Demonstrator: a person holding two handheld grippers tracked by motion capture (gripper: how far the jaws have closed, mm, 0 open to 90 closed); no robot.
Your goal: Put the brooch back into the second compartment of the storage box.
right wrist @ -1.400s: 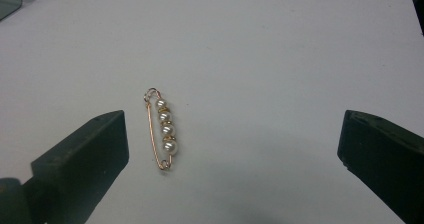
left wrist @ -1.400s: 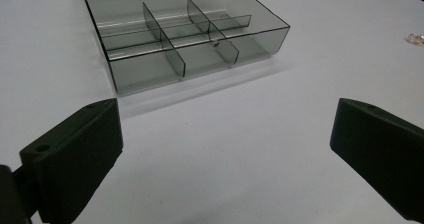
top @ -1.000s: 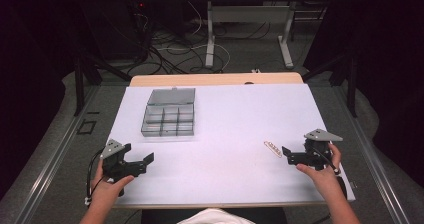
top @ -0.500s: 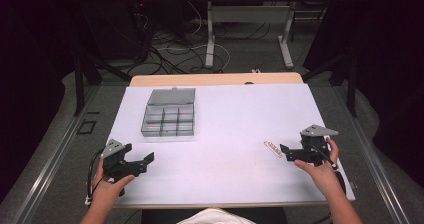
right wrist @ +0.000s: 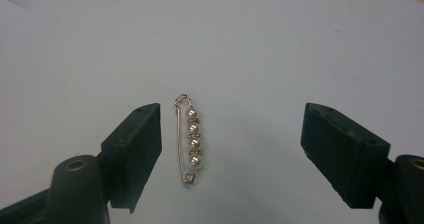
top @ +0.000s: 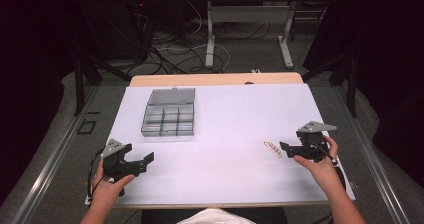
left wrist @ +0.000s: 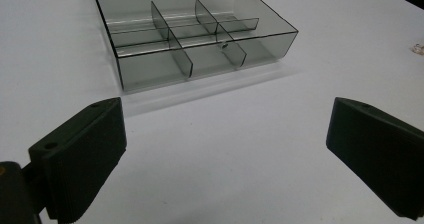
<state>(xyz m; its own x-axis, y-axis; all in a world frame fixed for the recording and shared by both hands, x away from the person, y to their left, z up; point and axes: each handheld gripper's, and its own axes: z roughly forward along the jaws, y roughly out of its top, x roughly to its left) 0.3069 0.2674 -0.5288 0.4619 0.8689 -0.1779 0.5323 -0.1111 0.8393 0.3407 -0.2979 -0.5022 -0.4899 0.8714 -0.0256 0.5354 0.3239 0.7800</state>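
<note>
A gold safety pin strung with several white pearls [right wrist: 190, 139] lies flat on the white table sheet; in the high view the pin [top: 272, 148] is at the right. My right gripper [right wrist: 232, 134] stands open around it, one jaw on each side, and neither jaw touches it. Its jaws have just been closing, with the pin between them. In the high view the right gripper [top: 286, 147] points left at the pin. My left gripper [top: 146, 160] rests near the front left, open and empty. The left gripper view has the left gripper [left wrist: 225, 129] facing a clear divided box [left wrist: 150, 76].
The clear compartment box [top: 168, 115] with its lid folded back sits at the back left of the white sheet [top: 225, 129]. A wooden table edge [top: 215, 79] runs behind the sheet. Cables and table legs are on the floor beyond.
The right gripper has edged slightly away from the person, level with the pin. The left gripper, the box and the pin have stayed put.
</note>
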